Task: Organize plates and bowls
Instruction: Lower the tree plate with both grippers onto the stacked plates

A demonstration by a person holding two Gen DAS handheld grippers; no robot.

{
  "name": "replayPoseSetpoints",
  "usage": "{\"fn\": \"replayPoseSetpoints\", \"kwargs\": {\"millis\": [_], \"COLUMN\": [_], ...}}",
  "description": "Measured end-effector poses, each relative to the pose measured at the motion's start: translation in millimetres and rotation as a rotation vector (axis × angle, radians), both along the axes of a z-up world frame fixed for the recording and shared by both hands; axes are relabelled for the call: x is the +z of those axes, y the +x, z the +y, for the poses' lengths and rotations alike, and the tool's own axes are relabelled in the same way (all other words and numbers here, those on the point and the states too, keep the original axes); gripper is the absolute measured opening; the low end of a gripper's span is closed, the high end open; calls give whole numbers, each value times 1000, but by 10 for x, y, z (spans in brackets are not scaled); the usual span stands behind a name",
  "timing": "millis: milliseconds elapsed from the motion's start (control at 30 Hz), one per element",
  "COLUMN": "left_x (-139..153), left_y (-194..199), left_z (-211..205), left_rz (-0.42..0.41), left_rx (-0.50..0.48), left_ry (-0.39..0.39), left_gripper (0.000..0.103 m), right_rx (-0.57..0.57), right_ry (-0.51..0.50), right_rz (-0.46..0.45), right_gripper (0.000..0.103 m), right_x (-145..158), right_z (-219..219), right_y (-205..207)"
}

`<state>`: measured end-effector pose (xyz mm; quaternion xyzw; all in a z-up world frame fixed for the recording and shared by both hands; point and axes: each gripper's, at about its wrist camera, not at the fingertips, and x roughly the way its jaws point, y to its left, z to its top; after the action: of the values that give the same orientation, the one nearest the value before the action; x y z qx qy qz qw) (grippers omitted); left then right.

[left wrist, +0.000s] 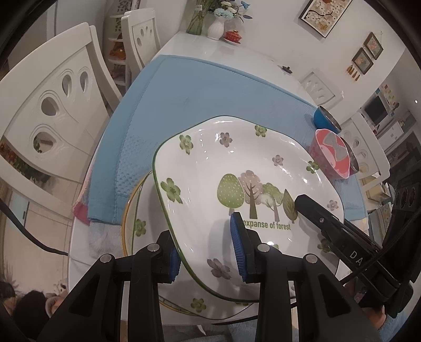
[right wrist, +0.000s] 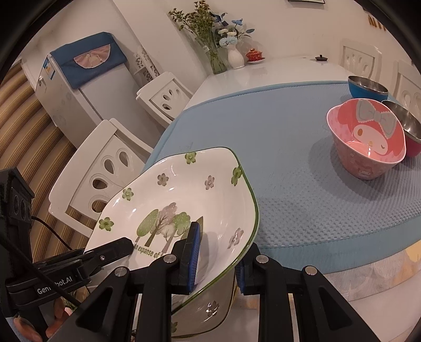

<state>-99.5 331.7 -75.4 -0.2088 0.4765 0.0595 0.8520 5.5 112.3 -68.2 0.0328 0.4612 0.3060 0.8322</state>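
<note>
Walls: white, with framed pictures [left wrist: 326,14] hung on them.
Bench [right wrist: 276,69]: glossy white, under a blue cloth [right wrist: 289,157].
Far bench corner: a glass vase of flowers [right wrist: 214,56] stood beside a white vase [right wrist: 235,58].
Chairs: white carved chairs [right wrist: 105,171] lined the bench's left edge.
Fridge [right wrist: 79,97]: behind the chairs, cloth-topped.

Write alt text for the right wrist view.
The right gripper clamps the rim of a white plate printed with trees and flowers, while the left gripper holds its opposite side. Beyond it, a blue mat covers the table, with a pink cartoon bowl and two metal bowls at right.
</note>
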Motion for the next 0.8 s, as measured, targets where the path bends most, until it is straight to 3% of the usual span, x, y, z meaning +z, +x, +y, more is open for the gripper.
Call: {"fn": "replayPoseSetpoints", "kwargs": {"millis": [800], "left_x": [-87], "left_y": [-61], "left_z": [47], "left_rz": [30], "left_rx": [20], "left_ry": [-10], "left_gripper": [30], "right_rx": [-1], "right_ry": [7], "right_rz": [60], "right_gripper": [24], "right_x": [-121], "right_z": [128], "right_y": [-120]}}
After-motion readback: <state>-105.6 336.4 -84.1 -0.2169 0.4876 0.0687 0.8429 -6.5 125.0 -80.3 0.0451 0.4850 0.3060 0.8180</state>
